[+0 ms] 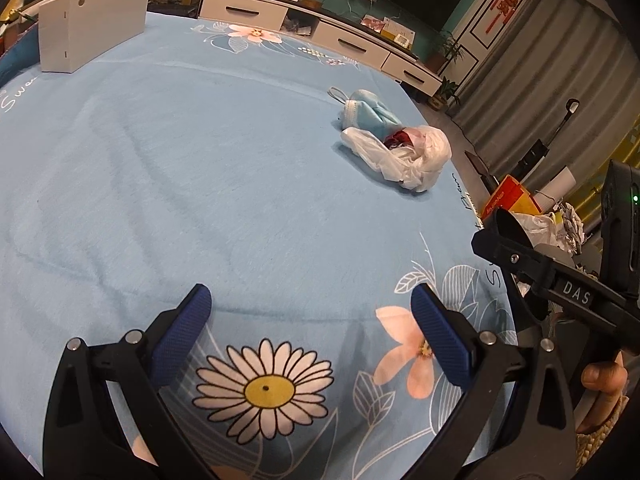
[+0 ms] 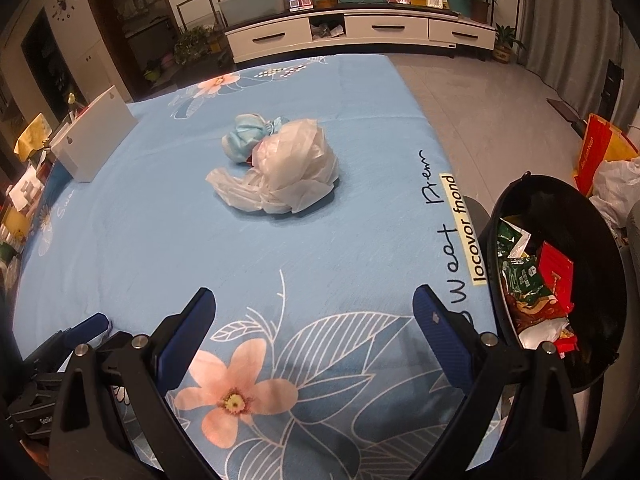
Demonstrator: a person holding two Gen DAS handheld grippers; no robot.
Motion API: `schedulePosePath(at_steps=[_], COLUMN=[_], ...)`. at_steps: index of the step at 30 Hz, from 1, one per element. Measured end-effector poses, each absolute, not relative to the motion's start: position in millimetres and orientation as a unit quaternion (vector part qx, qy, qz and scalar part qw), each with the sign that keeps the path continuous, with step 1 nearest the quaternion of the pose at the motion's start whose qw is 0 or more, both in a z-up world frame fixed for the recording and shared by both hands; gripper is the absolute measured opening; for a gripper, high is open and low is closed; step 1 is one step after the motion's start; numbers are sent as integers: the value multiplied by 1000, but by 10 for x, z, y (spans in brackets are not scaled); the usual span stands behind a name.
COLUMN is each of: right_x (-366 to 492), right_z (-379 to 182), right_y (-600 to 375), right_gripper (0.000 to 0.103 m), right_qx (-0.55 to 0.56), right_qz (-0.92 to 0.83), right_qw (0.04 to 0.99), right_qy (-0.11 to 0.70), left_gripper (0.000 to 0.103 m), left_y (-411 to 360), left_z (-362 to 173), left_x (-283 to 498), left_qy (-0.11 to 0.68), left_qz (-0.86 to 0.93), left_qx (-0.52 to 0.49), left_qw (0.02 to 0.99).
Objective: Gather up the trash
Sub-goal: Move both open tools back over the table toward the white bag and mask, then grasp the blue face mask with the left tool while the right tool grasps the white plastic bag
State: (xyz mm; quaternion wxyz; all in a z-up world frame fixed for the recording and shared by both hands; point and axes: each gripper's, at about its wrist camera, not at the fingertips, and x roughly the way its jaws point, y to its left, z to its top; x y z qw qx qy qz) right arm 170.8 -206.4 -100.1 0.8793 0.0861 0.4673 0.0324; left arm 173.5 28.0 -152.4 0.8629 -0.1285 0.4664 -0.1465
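I hold my left gripper (image 1: 310, 312) low over the near end of the table, its 2 blue-padded fingers spread wide with nothing between them, above the white daisy (image 1: 266, 390) printed on the light blue tablecloth (image 1: 180, 168). My right gripper (image 2: 314, 316) is just as wide and empty, hovering over the pink flower print (image 2: 236, 396) near the table's front edge. In the left wrist view the right gripper shows at the right side, with my hand (image 1: 604, 376) on its handle.

The trash still on the cloth lies well ahead of both grippers, toward the far right part of the table: a crumpled white plastic bag (image 2: 296, 172) with a crumpled blue face mask (image 2: 246, 136) touching it on its far side. From the left wrist view something red (image 1: 398, 138) sits in the folds of the bag where it meets the mask; I cannot tell what it is.

Just off the table's right edge stands a black bin (image 2: 600, 240), open, holding green and red wrappers (image 2: 536, 280). A white box (image 2: 96, 136) stands upright near the far left corner of the table, well apart from the trash
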Motion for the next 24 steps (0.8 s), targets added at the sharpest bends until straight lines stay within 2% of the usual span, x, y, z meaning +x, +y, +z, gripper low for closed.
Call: schedulePosePath(at_steps=[24], right_x=[2355], right_z=[-1031], right_y=[-2115], right_gripper=[97], right_qx=[93], right_qz=[62], right_qw=[898], right_qy=[425], left_gripper=[100], left_y=[206], left_z=[-1437], left_x=[2422], left_qy=[433], left_qz=[-150], left_qx=[-140], left_qw=[878])
